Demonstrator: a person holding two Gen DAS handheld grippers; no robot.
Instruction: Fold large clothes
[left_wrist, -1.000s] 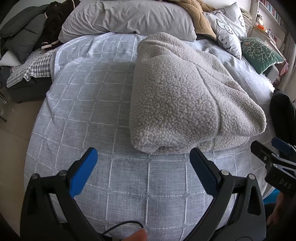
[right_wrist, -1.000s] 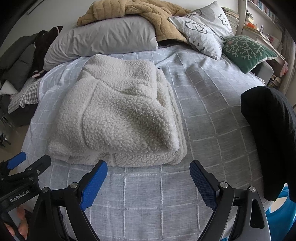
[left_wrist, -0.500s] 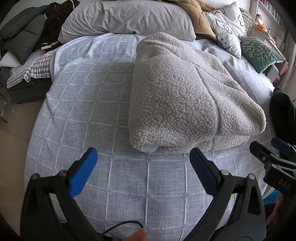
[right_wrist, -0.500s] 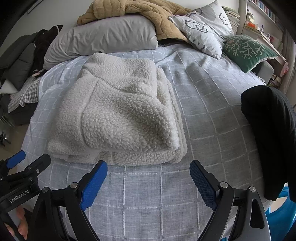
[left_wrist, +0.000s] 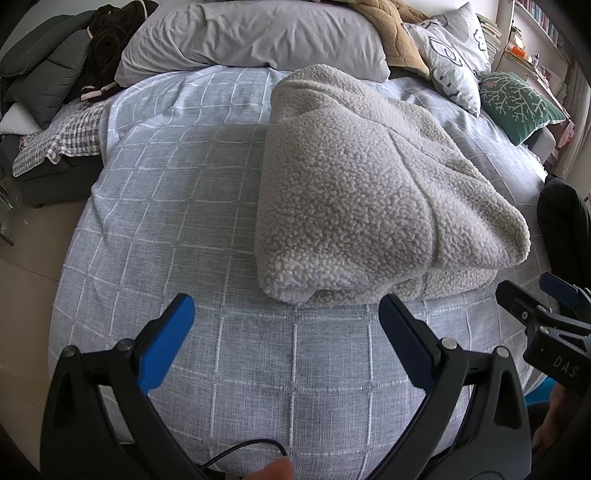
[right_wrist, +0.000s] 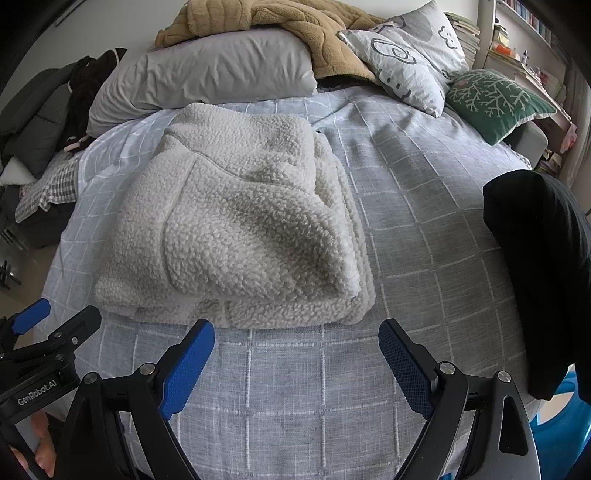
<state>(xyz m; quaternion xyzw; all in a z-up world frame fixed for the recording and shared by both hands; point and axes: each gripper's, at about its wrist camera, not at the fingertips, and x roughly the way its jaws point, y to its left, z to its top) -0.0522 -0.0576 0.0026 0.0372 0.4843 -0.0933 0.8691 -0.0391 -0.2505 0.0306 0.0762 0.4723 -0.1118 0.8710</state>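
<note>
A cream fleece garment lies folded in a thick rectangle on the grey checked bed cover. It also shows in the right wrist view. My left gripper is open and empty, just short of the garment's near left corner. My right gripper is open and empty, just short of the garment's near right corner. Each gripper shows at the edge of the other's view: the right one and the left one.
Pillows and a tan blanket lie at the head of the bed. A green cushion sits at the far right. A black garment hangs at the right edge. Dark clothes are piled at the left.
Both grippers have crept slightly toward the folded garment. Both stay open, and the garment has not moved.
</note>
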